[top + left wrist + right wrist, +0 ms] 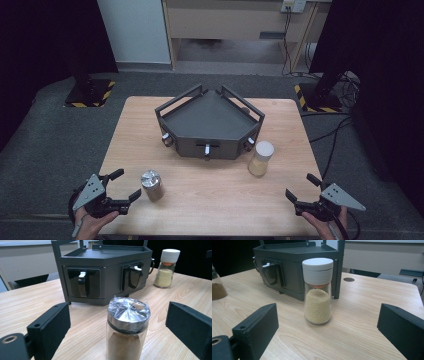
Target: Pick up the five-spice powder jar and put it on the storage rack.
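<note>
Jars ahead of both spread jaws

Jars stand upright on the wooden table point(210, 192), one before each gripper I am running. My left gripper point(126, 186) has its jaws spread wide and grips nothing; the foil-capped brown jar point(151, 185) stands just beyond them, centred in the gap in the left gripper view and touching neither jaw. My right gripper point(301, 189) is equally released; the white-lidded yellow jar point(261, 158) sits farther ahead, clear of its jaws, close beside the dark rack point(207, 125).
</note>
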